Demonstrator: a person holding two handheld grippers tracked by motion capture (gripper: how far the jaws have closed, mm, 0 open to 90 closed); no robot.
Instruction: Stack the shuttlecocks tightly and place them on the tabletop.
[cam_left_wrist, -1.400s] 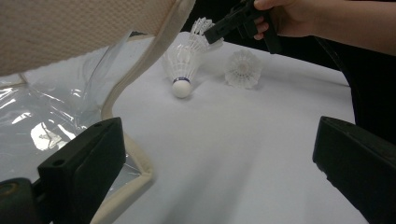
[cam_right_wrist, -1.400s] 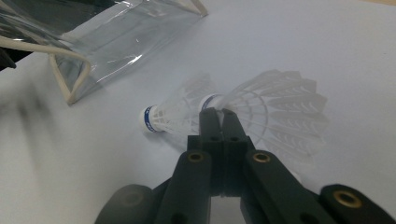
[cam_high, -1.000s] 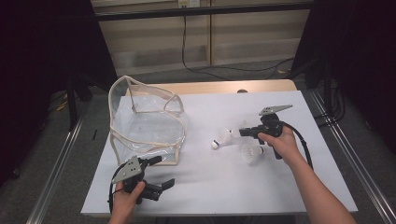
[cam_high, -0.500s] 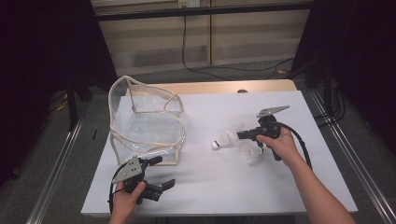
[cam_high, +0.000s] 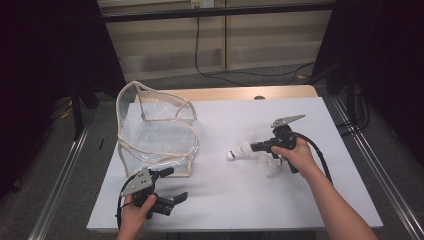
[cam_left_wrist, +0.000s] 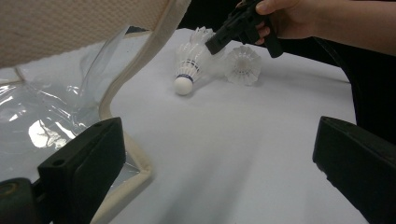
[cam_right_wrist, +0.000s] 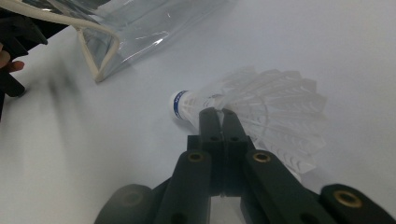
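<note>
A white feather shuttlecock (cam_high: 240, 150) (cam_left_wrist: 189, 65) (cam_right_wrist: 261, 102) with a blue band at its cork is tilted, cork end toward the bag. My right gripper (cam_high: 252, 147) (cam_right_wrist: 218, 114) is shut on its feathers just behind the cork. A second shuttlecock (cam_high: 269, 165) (cam_left_wrist: 243, 65) lies on the table right beside it, under the right hand. My left gripper (cam_high: 176, 184) (cam_left_wrist: 219, 163) rests near the front left of the table, open with nothing between its jaws, next to the bag's front corner. It looks toward the right gripper (cam_left_wrist: 212, 46).
A clear plastic bag (cam_high: 155, 135) (cam_left_wrist: 56, 107) (cam_right_wrist: 130, 32) with cream trim stands open at the left of the white table (cam_high: 225, 210). Metal rails run along both sides of the table. Cables lie on the floor behind.
My right gripper, with the shuttlecock in it, has edged slightly to the left. The left gripper has stayed in place.
</note>
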